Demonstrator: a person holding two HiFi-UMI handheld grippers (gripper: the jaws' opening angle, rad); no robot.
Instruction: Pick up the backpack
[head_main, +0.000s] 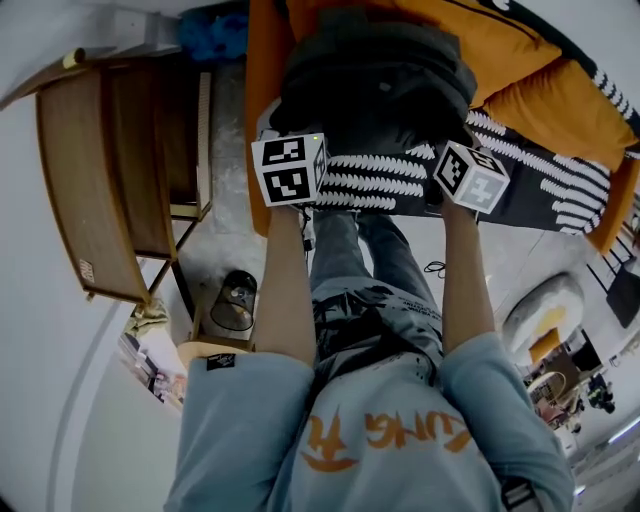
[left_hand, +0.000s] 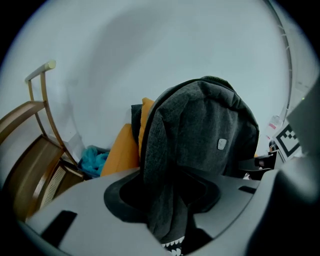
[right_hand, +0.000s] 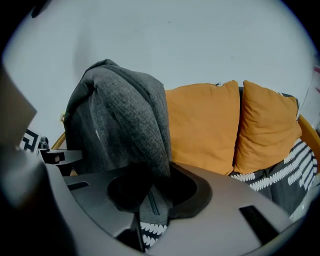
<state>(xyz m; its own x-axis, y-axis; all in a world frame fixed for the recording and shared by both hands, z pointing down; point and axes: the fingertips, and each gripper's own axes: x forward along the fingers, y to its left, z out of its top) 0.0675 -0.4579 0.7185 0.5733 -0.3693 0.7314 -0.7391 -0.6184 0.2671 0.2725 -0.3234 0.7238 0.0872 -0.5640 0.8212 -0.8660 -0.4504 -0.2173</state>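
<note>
A dark grey backpack (head_main: 375, 75) stands upright on a sofa seat in front of me, with the white wall behind it. In the left gripper view the backpack (left_hand: 205, 130) fills the middle, and a grey fold of its left side hangs down between the jaws of my left gripper (left_hand: 165, 200), which presses on it. In the right gripper view the backpack (right_hand: 120, 120) stands at the left, and my right gripper (right_hand: 150, 192) is shut on the fabric of its right edge. From the head view the left gripper (head_main: 292, 165) and right gripper (head_main: 470, 175) flank the bag's lower corners.
Orange cushions (right_hand: 205, 125) lean at the sofa's back, right of the bag, above a black-and-white patterned cover (head_main: 540, 190). A wooden chair (head_main: 100, 190) stands to the left, with a blue cloth (left_hand: 95, 160) beside it. A dark round object (head_main: 235, 300) sits on the floor.
</note>
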